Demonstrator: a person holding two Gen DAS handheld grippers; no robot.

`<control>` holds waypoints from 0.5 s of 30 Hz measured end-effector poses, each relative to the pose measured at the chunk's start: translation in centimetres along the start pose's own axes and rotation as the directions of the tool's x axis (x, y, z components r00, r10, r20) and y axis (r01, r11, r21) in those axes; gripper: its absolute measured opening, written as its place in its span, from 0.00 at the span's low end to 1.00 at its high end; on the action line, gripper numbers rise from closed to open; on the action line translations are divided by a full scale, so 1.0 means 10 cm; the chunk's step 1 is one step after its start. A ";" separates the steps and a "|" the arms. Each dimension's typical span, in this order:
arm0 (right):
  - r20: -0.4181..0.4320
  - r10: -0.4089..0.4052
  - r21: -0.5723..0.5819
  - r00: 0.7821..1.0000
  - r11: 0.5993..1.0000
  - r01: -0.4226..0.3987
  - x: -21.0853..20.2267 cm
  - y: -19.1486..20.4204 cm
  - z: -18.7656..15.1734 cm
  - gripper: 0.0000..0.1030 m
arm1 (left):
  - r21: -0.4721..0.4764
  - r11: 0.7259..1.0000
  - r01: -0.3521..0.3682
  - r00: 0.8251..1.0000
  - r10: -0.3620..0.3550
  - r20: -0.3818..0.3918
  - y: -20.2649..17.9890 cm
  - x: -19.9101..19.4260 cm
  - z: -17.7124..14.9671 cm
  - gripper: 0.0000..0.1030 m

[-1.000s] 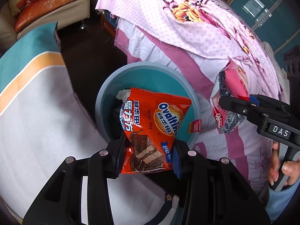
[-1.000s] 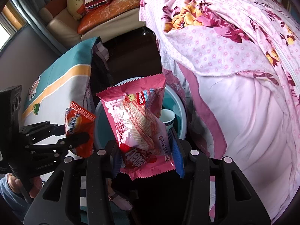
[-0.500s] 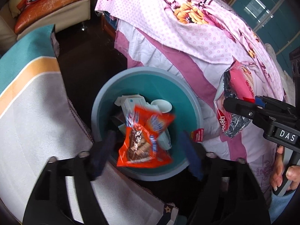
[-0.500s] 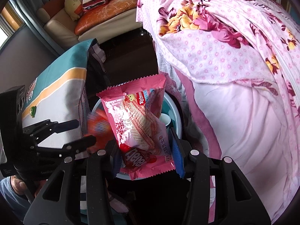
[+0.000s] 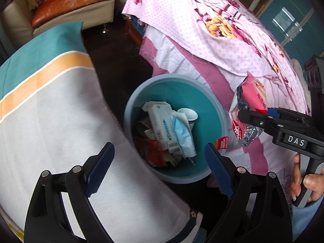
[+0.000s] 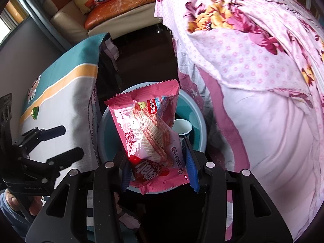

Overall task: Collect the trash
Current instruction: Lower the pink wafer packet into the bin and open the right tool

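Left wrist view: we hold the left gripper (image 5: 160, 163) tilted down over the bin (image 5: 214, 109), its jaws spread wide and empty. Inside the bin lie a red wrapper (image 5: 150, 151), a white pack (image 5: 162, 124) and a cup (image 5: 189, 115).

Right wrist view: we hold the right gripper (image 6: 157, 169) just above the bin's (image 6: 199, 119) near rim, jaws pinching the lower end of a pink wafer packet (image 6: 148, 133) that stands upright over the bin.
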State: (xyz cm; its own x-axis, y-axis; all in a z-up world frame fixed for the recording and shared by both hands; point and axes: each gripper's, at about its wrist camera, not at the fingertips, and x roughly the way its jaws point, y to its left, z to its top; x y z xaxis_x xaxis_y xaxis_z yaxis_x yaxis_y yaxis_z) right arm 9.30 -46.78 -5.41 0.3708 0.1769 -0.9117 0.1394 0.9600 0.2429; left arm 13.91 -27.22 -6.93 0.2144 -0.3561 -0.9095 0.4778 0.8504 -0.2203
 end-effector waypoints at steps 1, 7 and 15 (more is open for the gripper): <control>-0.004 0.000 -0.004 1.000 1.000 0.000 0.02 0.02 0.00 0.42 | -0.008 1.000 -0.002 1.000 0.002 0.001 0.03 -0.01 -0.01 0.88; -0.025 0.001 -0.024 1.000 1.000 -0.001 0.13 0.15 0.01 0.42 | -0.035 0.999 -0.002 1.000 0.002 0.003 0.19 -0.07 -0.06 0.88; -0.049 -0.010 -0.040 0.999 0.999 0.008 0.21 0.24 0.03 0.42 | -0.060 0.998 0.010 1.000 -0.009 0.010 0.29 -0.13 -0.10 0.88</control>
State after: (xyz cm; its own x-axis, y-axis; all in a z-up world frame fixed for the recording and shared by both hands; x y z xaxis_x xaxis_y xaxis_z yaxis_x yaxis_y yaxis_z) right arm 10.63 -44.14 -6.60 0.3238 0.1780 -0.9292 0.1056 0.9692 0.2224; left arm 14.19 -23.86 -6.73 0.2188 -0.3676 -0.9039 0.4275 0.8688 -0.2499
